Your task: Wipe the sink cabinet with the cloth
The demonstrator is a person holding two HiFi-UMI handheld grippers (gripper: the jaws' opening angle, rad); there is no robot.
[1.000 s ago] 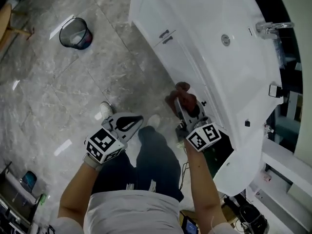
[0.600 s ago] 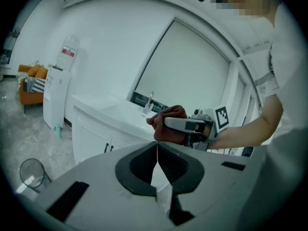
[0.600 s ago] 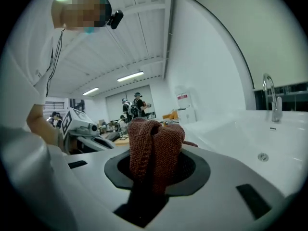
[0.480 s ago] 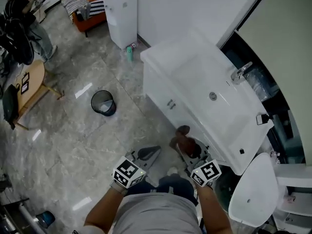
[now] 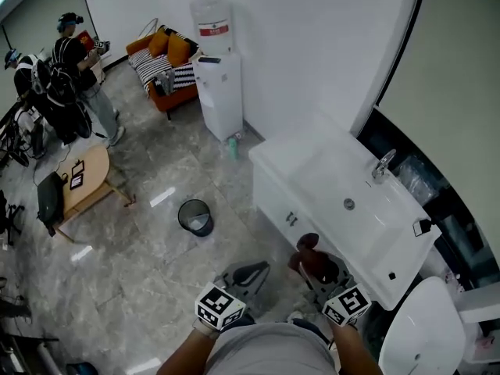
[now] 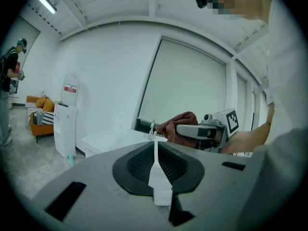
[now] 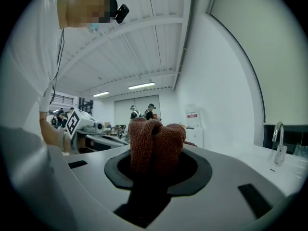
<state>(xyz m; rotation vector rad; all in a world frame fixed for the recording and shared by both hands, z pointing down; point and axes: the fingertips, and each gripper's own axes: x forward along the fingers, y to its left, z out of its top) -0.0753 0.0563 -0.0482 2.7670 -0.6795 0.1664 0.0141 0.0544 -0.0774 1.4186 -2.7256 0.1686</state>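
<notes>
Right hand-held gripper [image 7: 155, 154] clamped on a bunched brown cloth [image 7: 157, 137], which hides its jaw tips. Head view: cloth sits against or just beside the white sink cabinet [image 5: 275, 196] front; contact unclear. Left hand-held gripper [image 6: 155, 148] jaws pressed together, nothing between. Right gripper view catches only the faucet [image 7: 277, 141] and counter edge.

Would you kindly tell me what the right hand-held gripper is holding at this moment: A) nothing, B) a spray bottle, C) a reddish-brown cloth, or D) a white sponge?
C: in the right gripper view, the right hand-held gripper has its jaws closed on a bunched reddish-brown cloth that stands up between them.
</notes>
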